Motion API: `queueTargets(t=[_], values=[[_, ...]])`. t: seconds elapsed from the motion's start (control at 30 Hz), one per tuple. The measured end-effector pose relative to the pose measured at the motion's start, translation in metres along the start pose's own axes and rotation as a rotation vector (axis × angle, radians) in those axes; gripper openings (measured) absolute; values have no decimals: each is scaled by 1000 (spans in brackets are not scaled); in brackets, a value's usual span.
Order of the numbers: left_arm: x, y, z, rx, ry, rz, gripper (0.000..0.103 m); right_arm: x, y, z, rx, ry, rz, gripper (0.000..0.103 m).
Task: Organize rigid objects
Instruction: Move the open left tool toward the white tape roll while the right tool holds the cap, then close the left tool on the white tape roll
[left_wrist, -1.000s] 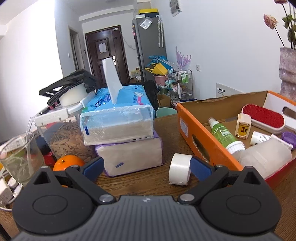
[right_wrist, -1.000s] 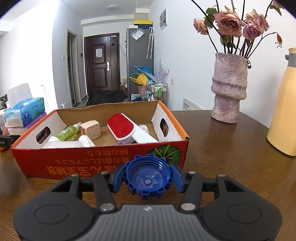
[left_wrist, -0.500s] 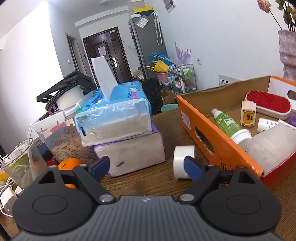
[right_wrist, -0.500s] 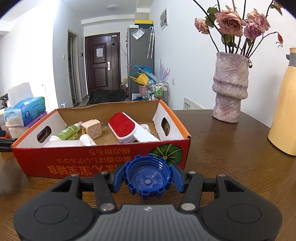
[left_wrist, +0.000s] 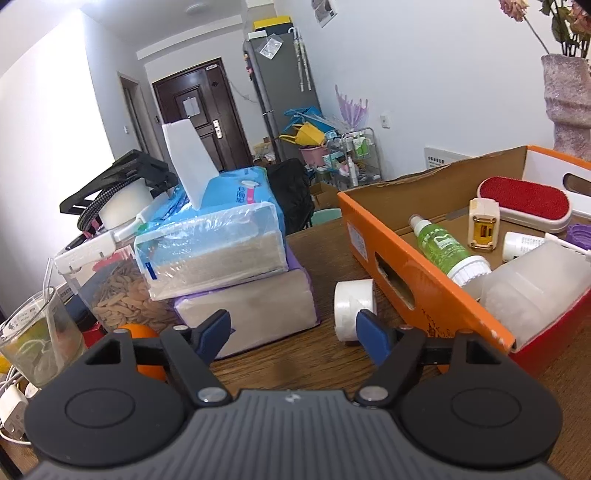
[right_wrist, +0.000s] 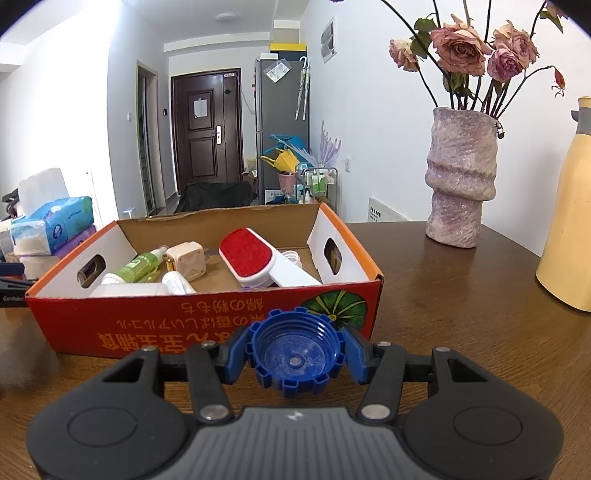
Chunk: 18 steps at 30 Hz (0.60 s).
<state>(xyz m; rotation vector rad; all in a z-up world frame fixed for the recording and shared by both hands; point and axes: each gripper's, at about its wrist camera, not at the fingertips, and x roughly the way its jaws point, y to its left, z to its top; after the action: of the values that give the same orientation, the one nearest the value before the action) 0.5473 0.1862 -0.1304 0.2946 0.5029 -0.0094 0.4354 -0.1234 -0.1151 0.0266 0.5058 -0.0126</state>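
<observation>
over the last second the left tool (left_wrist: 291, 332), jaws wide and empty, has closed in on the tape roll (left_wrist: 352, 308), which stands on the desk (left_wrist: 317, 362) just beside the box (left_wrist: 424, 280); its right finger now overlaps the roll. the right tool (right_wrist: 295, 356) remains clamped on the blue cap (right_wrist: 294, 356), unmoved before the box front. judgement: tape pickup is next, and the cap still awaits placement in the box.

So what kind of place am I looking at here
Most likely a lived-in home, a dining area off an entry hall: a wooden table with a vase of dried roses, a fridge and a dark front door behind.
</observation>
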Motion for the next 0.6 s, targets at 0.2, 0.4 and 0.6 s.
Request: queueTargets(t=[0.2,0.4,0.6], values=[[-1,0,1,3,-5,-12,75,0,0,1,3,0,2,53],[1,7,0,12,-16,-122,74,1,0,0,2,3,1,53],[8,12,1,9,-20,-169,72,3,0,0,2,6,-5,53]])
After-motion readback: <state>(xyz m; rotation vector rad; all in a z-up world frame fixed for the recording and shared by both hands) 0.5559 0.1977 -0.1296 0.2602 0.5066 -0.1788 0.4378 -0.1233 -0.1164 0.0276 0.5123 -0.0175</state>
